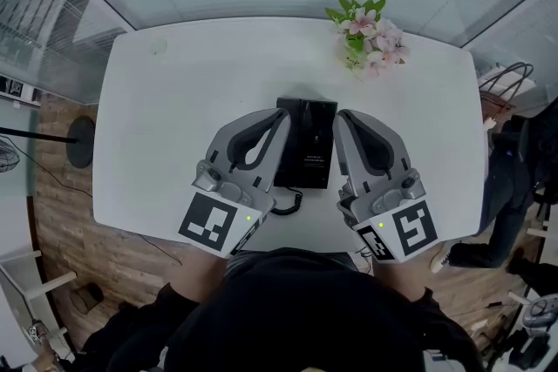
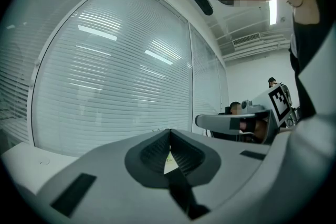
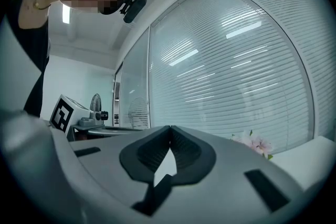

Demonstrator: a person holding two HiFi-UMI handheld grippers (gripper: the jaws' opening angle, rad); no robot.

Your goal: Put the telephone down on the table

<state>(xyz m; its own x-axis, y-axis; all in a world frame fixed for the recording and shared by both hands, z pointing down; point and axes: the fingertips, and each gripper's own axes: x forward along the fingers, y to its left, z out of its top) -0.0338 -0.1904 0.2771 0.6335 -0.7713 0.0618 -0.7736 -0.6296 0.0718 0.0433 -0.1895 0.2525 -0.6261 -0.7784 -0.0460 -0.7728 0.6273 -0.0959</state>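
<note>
Black against the white desk (image 1: 166,109), the telephone (image 1: 307,144) lies flat near the middle, with its coiled cord (image 1: 288,205) curling toward the near edge. The left tool (image 1: 281,116) and the right tool (image 1: 342,118) flank it closely, one on each side. Each has its jaws pressed together with nothing between them. Pink flowers (image 1: 373,37) stand at the desk's far edge, and whatever pot or vase holds them cannot be made out.

Grey left gripper (image 1: 280,119) and right gripper (image 1: 343,119), black sleeves (image 1: 170,309).
</note>
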